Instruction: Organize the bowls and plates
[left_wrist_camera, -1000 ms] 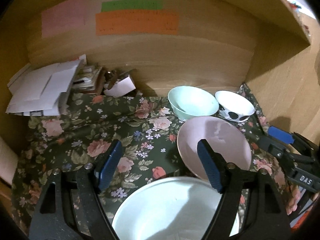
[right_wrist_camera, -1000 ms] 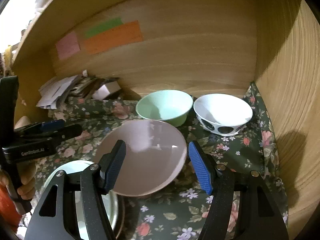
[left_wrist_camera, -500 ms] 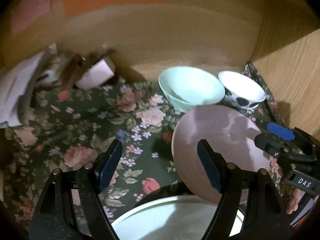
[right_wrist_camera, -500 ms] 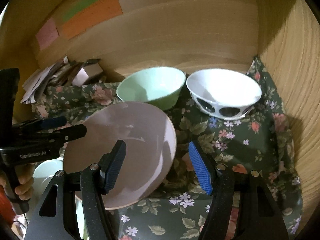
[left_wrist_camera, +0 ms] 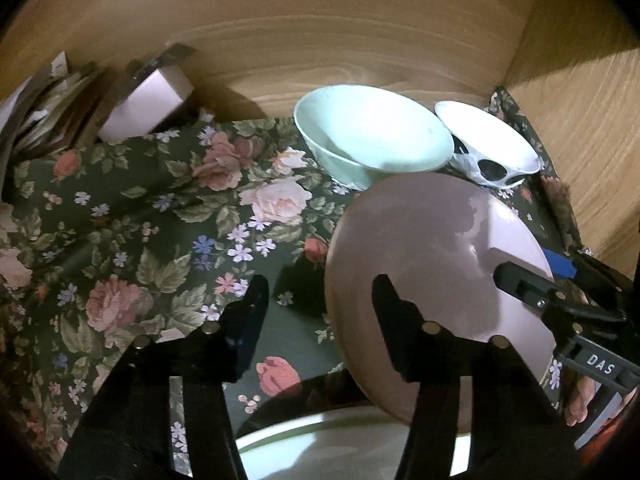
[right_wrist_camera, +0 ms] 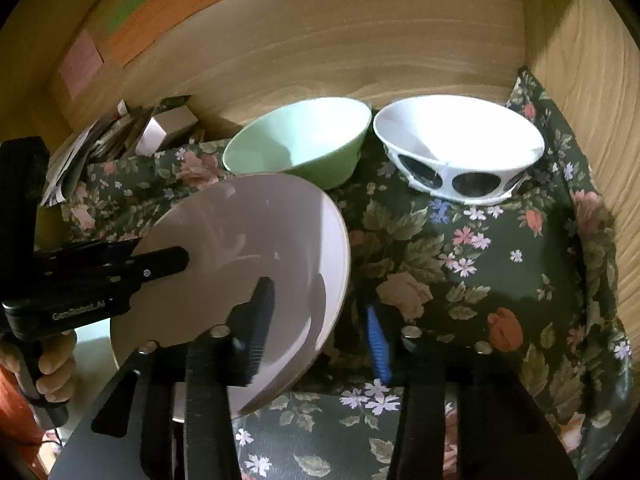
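A pink plate (left_wrist_camera: pixel 432 280) stands tilted on the floral cloth, its near edge over a white plate (left_wrist_camera: pixel 340 444). In the right wrist view the pink plate (right_wrist_camera: pixel 248 272) lies between both grippers. My left gripper (left_wrist_camera: pixel 320 300) is open, its right finger in front of the plate's left rim. My right gripper (right_wrist_camera: pixel 320 316) is open, straddling the plate's right rim. A mint green bowl (left_wrist_camera: pixel 372 136) and a white bowl with black spots (left_wrist_camera: pixel 488 148) stand behind; they also show in the right wrist view as the green bowl (right_wrist_camera: pixel 300 144) and the spotted bowl (right_wrist_camera: pixel 460 148).
Wooden back wall (left_wrist_camera: pixel 320 32) and right side wall (right_wrist_camera: pixel 600 100) close in the shelf. A heap of papers and a small box (left_wrist_camera: pixel 148 92) lies at the back left. Coloured notes (right_wrist_camera: pixel 160 12) are stuck on the back wall. Floral cloth (right_wrist_camera: pixel 500 264) covers the shelf.
Both grippers moved forward and down toward the pink plate. The plate has tipped up more steeply and now sits between the two grippers' fingers.
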Available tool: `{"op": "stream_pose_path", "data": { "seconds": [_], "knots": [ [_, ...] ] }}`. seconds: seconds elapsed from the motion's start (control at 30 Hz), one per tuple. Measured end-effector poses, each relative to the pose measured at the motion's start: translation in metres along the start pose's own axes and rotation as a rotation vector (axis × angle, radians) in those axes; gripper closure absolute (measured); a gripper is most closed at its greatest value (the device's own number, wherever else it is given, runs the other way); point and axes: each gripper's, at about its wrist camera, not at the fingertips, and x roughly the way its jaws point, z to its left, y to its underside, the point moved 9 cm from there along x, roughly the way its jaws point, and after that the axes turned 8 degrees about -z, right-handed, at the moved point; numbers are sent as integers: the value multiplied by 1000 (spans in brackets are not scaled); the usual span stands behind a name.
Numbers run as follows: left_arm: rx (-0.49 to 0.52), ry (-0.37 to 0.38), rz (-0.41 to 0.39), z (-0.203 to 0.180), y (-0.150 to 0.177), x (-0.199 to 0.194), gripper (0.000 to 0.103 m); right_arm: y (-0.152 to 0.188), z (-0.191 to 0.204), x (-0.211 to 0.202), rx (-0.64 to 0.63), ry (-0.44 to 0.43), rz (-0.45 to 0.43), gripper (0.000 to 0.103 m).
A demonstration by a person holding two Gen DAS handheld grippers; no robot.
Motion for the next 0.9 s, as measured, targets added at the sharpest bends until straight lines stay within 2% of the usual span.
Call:
{"op": "stream_pose_path", "data": {
  "seconds": [0.13,0.2,0.3,0.67,0.9],
  "knots": [
    [5,21,24,-5,4,4,61,4,0,4,1,-18,30,76],
    [10,31,38,-8,6,7,75,7,1,6,0,-29,46,80],
    [23,51,47,-14,8,8,83,7,2,7,-9,-20,44,81],
    [42,46,23,-21,5,1,84,-5,3,-9,7,5,-11,81],
    [34,55,-33,-23,-1,-21,84,-18,16,-27,-27,5,-65,81]
  ]
}}
